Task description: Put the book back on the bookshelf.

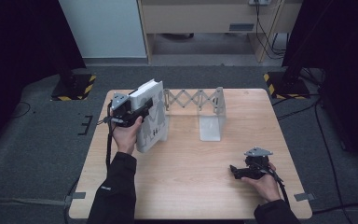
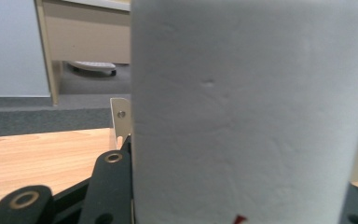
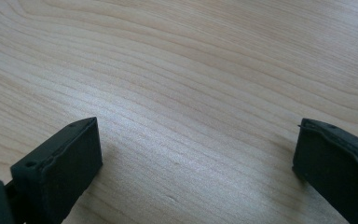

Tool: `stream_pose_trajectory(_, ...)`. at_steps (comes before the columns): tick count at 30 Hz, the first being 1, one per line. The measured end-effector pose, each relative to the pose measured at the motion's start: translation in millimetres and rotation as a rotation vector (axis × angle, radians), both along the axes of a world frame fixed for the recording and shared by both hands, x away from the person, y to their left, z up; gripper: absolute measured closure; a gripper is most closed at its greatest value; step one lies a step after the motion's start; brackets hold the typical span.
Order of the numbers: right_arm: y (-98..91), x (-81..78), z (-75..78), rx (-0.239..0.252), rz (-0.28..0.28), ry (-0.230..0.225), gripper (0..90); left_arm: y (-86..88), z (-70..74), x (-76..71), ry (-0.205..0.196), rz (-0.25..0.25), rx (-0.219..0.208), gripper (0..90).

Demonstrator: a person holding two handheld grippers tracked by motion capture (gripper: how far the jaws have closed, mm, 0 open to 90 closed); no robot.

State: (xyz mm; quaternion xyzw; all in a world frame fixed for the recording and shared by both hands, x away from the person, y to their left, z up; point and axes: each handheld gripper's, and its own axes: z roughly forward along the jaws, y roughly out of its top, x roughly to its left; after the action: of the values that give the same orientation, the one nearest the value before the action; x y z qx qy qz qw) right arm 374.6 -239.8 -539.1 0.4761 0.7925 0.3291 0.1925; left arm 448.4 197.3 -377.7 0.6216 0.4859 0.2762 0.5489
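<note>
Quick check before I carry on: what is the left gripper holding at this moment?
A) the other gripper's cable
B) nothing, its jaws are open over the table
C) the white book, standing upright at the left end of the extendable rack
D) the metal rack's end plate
C: in the high view the left gripper is clamped on the upright white book beside the rack, and the book's spine sits between the jaws in the left gripper view.

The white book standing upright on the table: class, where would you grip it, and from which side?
Grip the white book across its thickness at the spine edge, coming in level from the table's left side. It stands upright with that narrow edge free, while the bookend rack sits on its other side. The left hand-held gripper is shut on it this way.
</note>
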Motion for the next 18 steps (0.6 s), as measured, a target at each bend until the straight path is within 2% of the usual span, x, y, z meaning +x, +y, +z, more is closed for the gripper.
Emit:
stream_pose_trajectory(4, 0.0, 0.0, 0.0, 0.000, 0.000, 0.000, 1.4, -1.9, -7.5, 7.2, -0.009, 0.024, 0.005, 51.1)
stream_pose_trajectory(8, 0.0, 0.1, -0.1, -0.001, 0.002, -0.002, 1.4, -5.0, -17.0, 12.7, -0.005, 0.038, 0.033, 51.1)
stream_pose_trajectory(14, 0.0, 0.1, -0.1, -0.001, 0.005, 0.000, 1.3, -7.3, -33.0, 17.3, 0.007, 0.050, 0.023, 51.1)
stream_pose_trajectory(18, 0.2, 0.1, 0.0, 0.001, 0.003, 0.002, 1.3, -7.9, -39.8, 15.2, -0.017, 0.039, 0.034, 51.1)
